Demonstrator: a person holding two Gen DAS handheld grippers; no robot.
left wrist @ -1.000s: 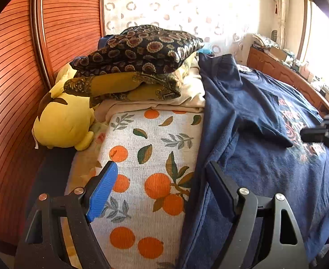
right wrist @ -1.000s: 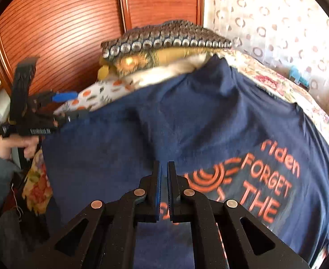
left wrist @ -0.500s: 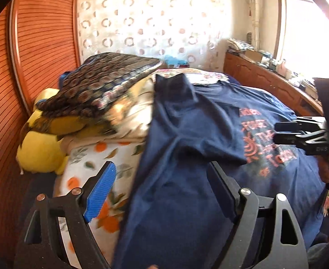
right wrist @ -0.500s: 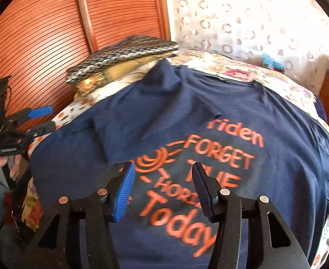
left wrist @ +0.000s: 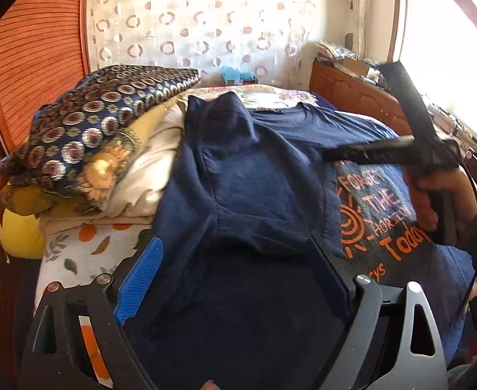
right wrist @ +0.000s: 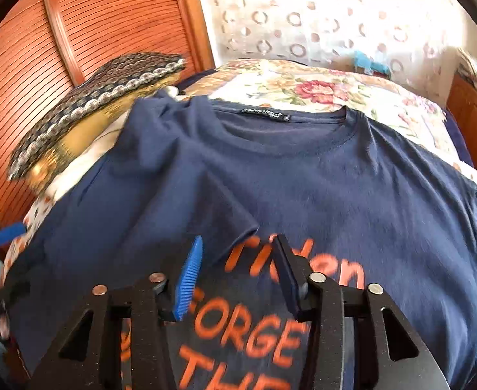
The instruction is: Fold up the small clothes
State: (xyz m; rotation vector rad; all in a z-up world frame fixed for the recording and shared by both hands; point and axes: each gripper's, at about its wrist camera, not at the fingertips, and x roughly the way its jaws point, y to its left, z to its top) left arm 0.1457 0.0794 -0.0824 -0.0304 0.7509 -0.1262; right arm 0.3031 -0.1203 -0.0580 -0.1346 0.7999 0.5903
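A navy T-shirt (left wrist: 254,188) with orange lettering lies face up on the bed, collar (right wrist: 283,120) toward the far wall. Its left sleeve (right wrist: 189,188) is folded inward across the chest. My left gripper (left wrist: 235,247) hovers over the shirt's near left side, its jaws opening wide, with nothing pinched between them. My right gripper (right wrist: 238,240) hangs above the sleeve's edge and the print, jaws apart but closing, with only air between the pads. In the left wrist view the right gripper (left wrist: 332,154) reaches in from the right, held by a hand (left wrist: 433,201).
Patterned pillows (left wrist: 102,123) are stacked at the shirt's left, with a yellow plush toy (left wrist: 20,237) below them. A slatted wooden panel (left wrist: 27,65) rises behind. A wooden dresser (left wrist: 352,94) stands at the far right. The floral bedspread (right wrist: 319,91) shows beyond the collar.
My right gripper went from shut to open and moved up the shirt toward the collar. The left gripper swung rightward over the shirt. The sleeve now rests folded on the chest.
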